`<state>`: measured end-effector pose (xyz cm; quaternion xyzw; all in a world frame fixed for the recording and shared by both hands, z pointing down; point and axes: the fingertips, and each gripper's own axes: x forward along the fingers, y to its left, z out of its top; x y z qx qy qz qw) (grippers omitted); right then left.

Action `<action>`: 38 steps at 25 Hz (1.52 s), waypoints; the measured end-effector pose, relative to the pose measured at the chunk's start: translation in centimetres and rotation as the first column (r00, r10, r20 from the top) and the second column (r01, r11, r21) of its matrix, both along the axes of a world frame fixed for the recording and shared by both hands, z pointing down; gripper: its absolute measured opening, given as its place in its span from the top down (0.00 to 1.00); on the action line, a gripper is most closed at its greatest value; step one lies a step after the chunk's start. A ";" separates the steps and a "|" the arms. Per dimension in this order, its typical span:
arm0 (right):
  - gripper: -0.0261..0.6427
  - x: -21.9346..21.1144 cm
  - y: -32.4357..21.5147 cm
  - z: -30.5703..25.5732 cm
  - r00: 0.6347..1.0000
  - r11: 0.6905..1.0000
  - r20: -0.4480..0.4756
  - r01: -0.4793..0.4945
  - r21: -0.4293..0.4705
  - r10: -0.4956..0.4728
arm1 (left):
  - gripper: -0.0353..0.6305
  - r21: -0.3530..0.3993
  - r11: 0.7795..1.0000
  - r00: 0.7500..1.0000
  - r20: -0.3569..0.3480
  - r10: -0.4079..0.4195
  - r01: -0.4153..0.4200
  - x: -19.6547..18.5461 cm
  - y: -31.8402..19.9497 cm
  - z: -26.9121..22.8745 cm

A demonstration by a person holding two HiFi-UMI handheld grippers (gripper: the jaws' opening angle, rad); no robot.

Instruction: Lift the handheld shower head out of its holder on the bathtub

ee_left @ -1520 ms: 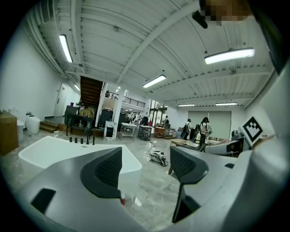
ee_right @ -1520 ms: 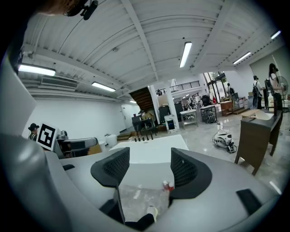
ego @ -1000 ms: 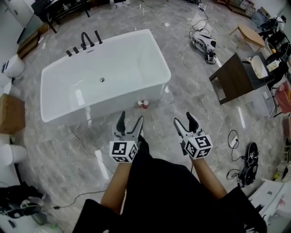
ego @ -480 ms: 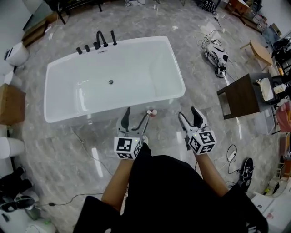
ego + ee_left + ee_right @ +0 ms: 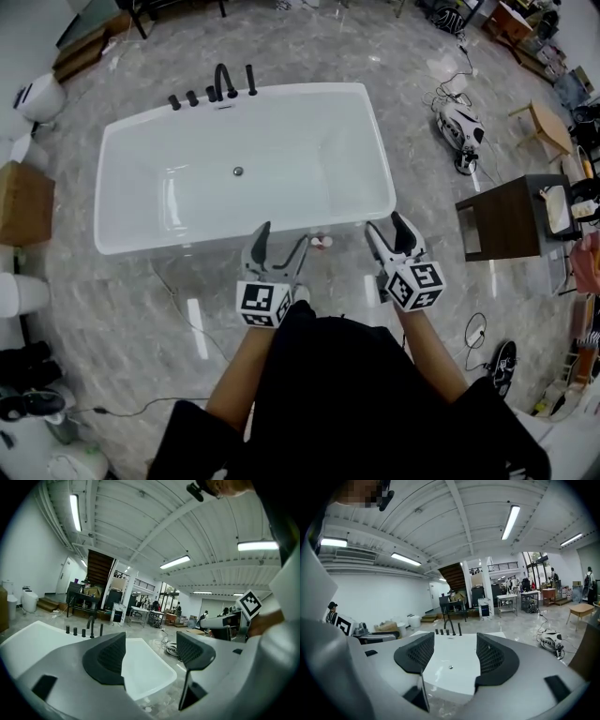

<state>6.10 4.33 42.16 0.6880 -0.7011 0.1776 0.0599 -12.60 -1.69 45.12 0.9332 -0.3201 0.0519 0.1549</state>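
Head view: shower head [image 5: 250,80] sits far beyond left tool [image 5: 281,236], right tool [image 5: 384,226].

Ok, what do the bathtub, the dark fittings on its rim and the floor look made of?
Bathtub: glossy white acrylic or enamel, going by the bright streaks on its inner sides. Fittings: probably metal, matte black, no glints. Floor: polished grey veined stone or marble-look tile, showing bright reflections.
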 end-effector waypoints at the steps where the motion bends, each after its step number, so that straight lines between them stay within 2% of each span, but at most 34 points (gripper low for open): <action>1: 0.58 0.1 -0.2 0.0 1.000 1.000 -0.001 -0.003 0.000 0.003 | 0.47 0.001 1.000 1.000 0.002 0.004 -0.004 0.2 -0.4 0.0; 7: 0.58 2.0 1.2 2.0 0.999 0.998 0.013 -0.043 -0.050 0.043 | 0.47 0.015 1.000 1.000 0.012 0.016 -0.016 1.5 -1.6 -0.4; 11: 0.58 4.1 0.5 3.2 0.997 0.997 0.037 -0.058 -0.058 0.061 | 0.47 -0.004 1.000 1.000 0.025 0.008 -0.008 2.8 -2.1 0.4; 18: 0.58 6.0 -5.3 3.5 0.997 1.000 0.071 0.024 -0.008 -0.023 | 0.47 0.000 0.999 0.998 0.048 -0.045 0.045 5.0 -4.4 0.7; 21: 0.58 7.1 -8.2 4.5 0.993 0.997 0.096 0.074 -0.016 -0.072 | 0.47 -0.019 0.997 0.995 0.067 -0.071 0.073 6.7 -5.6 1.0; 28: 0.58 12.1 -15.4 3.2 0.986 0.989 0.082 0.144 0.014 -0.145 | 0.47 -0.023 0.987 0.986 0.059 -0.156 0.157 11.2 -11.3 0.3; 38: 0.58 18.4 -17.9 5.9 0.981 0.989 0.134 0.146 -0.036 -0.140 | 0.47 -0.036 0.979 0.976 0.092 -0.197 0.201 16.3 -14.6 1.1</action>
